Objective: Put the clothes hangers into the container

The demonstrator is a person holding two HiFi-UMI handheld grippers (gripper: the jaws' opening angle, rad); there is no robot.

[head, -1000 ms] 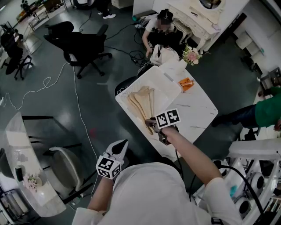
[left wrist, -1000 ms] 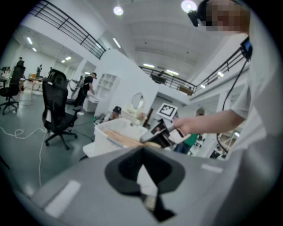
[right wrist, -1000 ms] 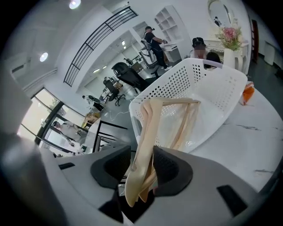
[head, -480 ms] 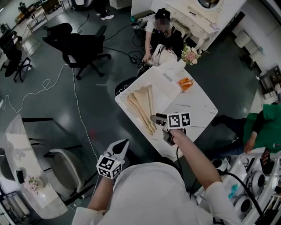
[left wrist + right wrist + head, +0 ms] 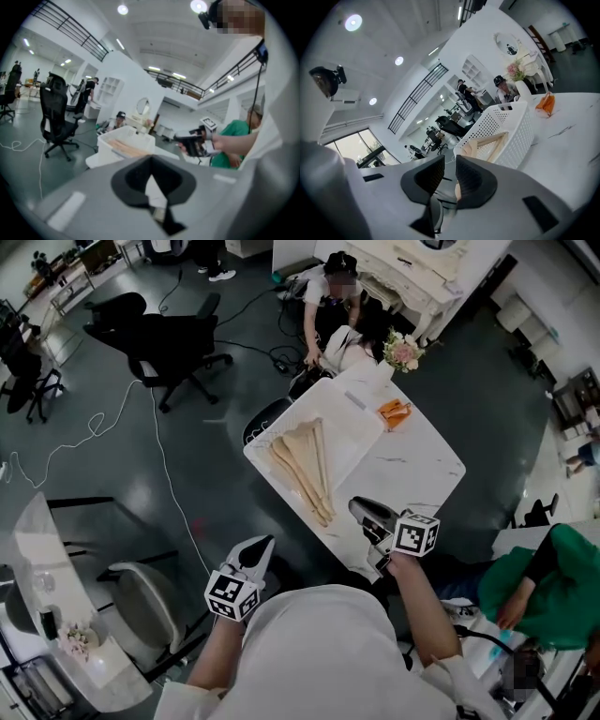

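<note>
- Hangers (image 5: pixel 305 465) lie in the white container (image 5: pixel 356 437), frame centre; we see none on the tabletop (image 5: pixel 412 470).
- Right gripper (image 5: pixel 361 510), lower centre-right: released, jaws just been closing on nothing.
- Left gripper (image 5: pixel 263 546), lower left: clenched, empty.
- We keep clear of the container rim when retreating.

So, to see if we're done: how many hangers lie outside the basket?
0. Every hanger in view lies in the basket; the table beside it shows none, though its near edge is partly hidden.
</note>
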